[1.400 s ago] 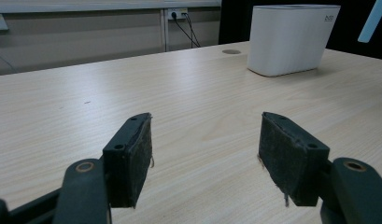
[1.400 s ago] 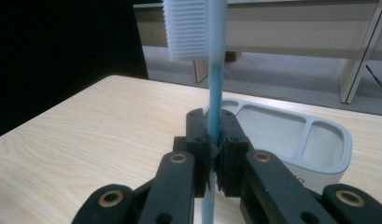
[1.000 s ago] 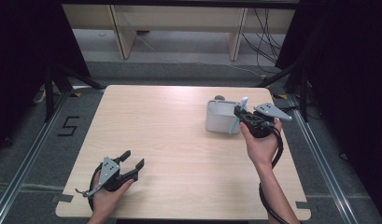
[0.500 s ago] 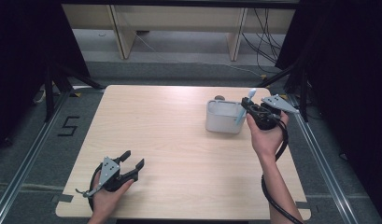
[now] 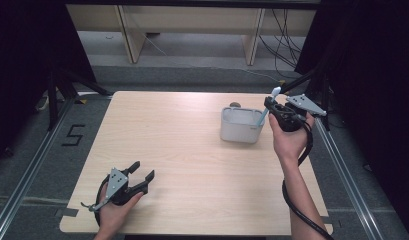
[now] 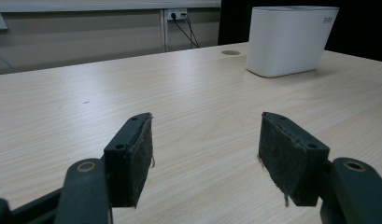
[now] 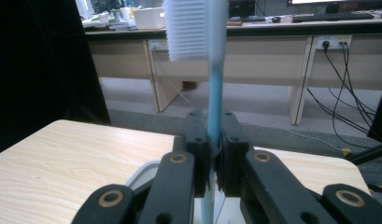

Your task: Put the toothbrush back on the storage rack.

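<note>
The right gripper [image 7: 212, 154] has its two black jaws clamped on the blue handle of a toothbrush [image 7: 215, 93], which stands upright, white bristles at the top (facing left). Below it lie a white container's rim [image 7: 141, 178] and the wooden table [image 7: 72, 163].

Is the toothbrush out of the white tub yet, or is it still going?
Done: the right gripper is shut on the blue toothbrush, bristle head up. In hand: in the high view the toothbrush's lower end slants down at the rim of the white tub, so it is not clear of the tub. Left: probably lifting it free and setting it down somewhere. The left gripper rests open on the table.
</note>
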`<state>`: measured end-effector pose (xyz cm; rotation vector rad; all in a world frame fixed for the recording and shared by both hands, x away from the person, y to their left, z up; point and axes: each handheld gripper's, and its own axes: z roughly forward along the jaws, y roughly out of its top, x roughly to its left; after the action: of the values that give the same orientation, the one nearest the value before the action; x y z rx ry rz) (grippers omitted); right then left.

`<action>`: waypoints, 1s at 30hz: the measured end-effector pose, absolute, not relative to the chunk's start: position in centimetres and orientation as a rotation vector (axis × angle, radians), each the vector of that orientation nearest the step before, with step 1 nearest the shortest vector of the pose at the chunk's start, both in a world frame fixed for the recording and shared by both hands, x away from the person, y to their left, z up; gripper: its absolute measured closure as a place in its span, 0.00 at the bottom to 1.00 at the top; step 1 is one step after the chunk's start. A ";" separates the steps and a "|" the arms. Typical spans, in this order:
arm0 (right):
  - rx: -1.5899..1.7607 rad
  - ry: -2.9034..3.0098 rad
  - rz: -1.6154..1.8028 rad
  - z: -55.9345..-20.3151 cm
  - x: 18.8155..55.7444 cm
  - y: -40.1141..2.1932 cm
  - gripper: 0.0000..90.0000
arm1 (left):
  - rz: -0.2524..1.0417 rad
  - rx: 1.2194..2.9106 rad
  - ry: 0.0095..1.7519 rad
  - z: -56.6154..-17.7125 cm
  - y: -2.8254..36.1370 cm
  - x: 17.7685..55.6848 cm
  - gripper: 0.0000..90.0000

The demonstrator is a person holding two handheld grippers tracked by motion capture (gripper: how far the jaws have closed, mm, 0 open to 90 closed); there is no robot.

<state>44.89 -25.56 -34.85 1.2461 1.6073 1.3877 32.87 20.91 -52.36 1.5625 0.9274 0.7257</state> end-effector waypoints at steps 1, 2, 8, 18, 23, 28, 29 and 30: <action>1.246 1.607 1.388 -34.9 44.9 -25.6 0.95 | 0.726 1.562 0.927 -52.4 20.9 32.9 0.39; 1.245 1.599 1.392 -34.9 45.1 -25.6 0.95 | 0.726 1.563 0.927 -52.4 20.9 32.9 0.39; 1.260 1.595 1.397 -35.1 45.6 -25.7 0.95 | 0.725 1.563 0.926 -52.4 20.9 32.9 0.39; 1.256 1.583 1.378 -35.3 46.1 -25.8 0.95 | 0.726 1.564 0.925 -52.4 20.9 32.8 0.39; 1.263 1.576 1.367 -35.4 46.4 -25.8 0.95 | 0.727 1.560 0.928 -52.4 20.9 32.8 0.39; 1.265 1.571 1.349 -35.8 46.8 -25.9 0.95 | 0.728 1.563 0.926 -52.4 20.9 32.8 0.39; 1.265 1.574 1.347 -35.8 46.9 -26.0 0.95 | 0.728 1.563 0.926 -52.4 20.9 32.8 0.39; 1.255 1.577 1.343 -35.9 46.9 -26.1 0.95 | 0.727 1.561 0.927 -52.4 20.9 32.8 0.39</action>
<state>46.94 -26.14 -35.87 1.2551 1.5772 1.3432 32.80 20.90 -52.36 1.5613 0.9273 0.7267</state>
